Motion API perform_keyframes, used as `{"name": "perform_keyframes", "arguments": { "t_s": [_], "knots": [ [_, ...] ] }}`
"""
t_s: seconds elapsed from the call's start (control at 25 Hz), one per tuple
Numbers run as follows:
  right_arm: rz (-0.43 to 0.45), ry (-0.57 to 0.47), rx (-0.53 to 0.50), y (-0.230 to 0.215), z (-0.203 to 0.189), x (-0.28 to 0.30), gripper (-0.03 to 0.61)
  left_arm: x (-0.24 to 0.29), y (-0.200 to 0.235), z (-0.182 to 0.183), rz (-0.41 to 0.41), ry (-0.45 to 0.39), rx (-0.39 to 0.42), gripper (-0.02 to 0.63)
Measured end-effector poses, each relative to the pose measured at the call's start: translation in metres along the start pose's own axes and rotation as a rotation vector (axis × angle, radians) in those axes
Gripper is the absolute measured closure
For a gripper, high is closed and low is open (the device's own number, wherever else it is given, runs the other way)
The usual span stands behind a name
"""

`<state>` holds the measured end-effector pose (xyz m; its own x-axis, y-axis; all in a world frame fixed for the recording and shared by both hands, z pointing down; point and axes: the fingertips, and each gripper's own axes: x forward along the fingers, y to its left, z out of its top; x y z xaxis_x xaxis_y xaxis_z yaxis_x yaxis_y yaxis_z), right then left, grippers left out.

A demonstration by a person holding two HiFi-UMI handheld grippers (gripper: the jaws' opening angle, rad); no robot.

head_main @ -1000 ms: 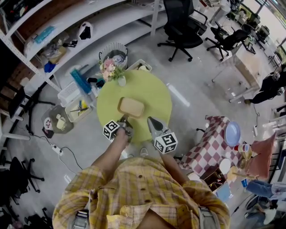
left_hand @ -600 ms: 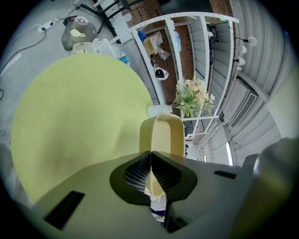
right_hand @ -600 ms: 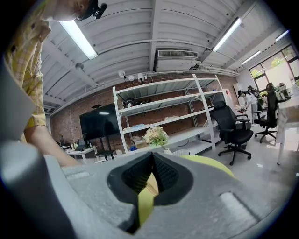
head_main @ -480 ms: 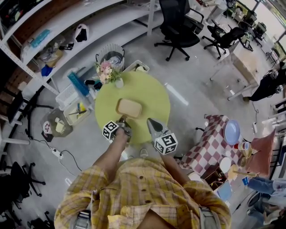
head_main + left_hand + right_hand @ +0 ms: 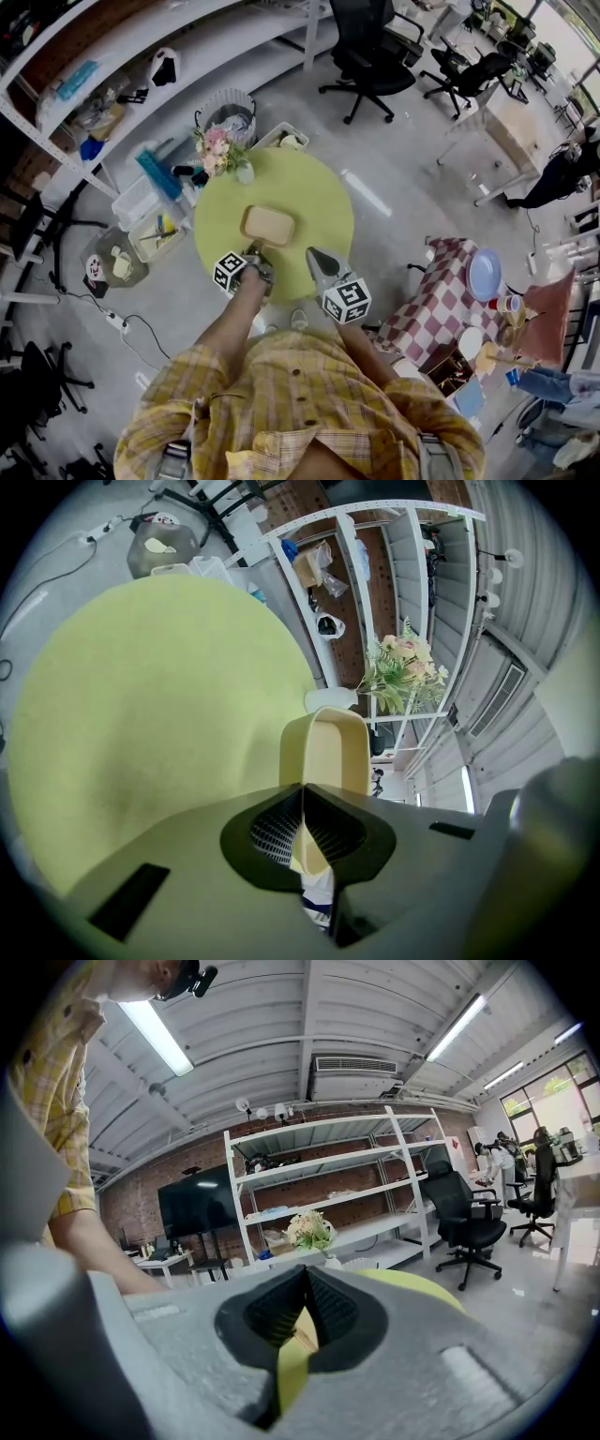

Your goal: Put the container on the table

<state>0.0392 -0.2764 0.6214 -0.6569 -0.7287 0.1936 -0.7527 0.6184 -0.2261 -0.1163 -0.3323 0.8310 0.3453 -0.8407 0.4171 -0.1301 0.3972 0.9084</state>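
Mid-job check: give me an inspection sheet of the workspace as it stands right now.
Surface: round yellow-green table.
Job's things: shallow tan rectangular container over the table's middle; whether it rests there cannot be told.
Clutter: pink flowers in a white vase at the far edge.
Grippers: left claw shut on the container's near rim; right claw shut, empty, apart from it.
Cables: white power strip and cord on the floor, left.
Surroundings: white shelving, black office chairs, checked-cloth table.
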Motion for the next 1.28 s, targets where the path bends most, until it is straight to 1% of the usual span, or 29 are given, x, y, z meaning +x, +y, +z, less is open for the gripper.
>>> {"name": "perform_keyframes", "arguments": {
  "t_s": [0.6, 1.0, 1.28],
  "knots": [
    [0.002, 0.019, 0.000, -0.005, -0.006, 0.002, 0.581, 0.015, 0.013, 0.003, 0.030, -0.006, -0.005, 0.597],
    [-0.004, 0.032, -0.020, -0.007, -0.007, 0.001, 0.581, 0.019, 0.024, 0.004, 0.057, 0.010, -0.005, 0.597],
    [-0.006, 0.040, -0.026, -0.006, -0.006, 0.001, 0.581, 0.023, 0.028, 0.006, 0.056, 0.018, -0.011, 0.597]
  ]
}}
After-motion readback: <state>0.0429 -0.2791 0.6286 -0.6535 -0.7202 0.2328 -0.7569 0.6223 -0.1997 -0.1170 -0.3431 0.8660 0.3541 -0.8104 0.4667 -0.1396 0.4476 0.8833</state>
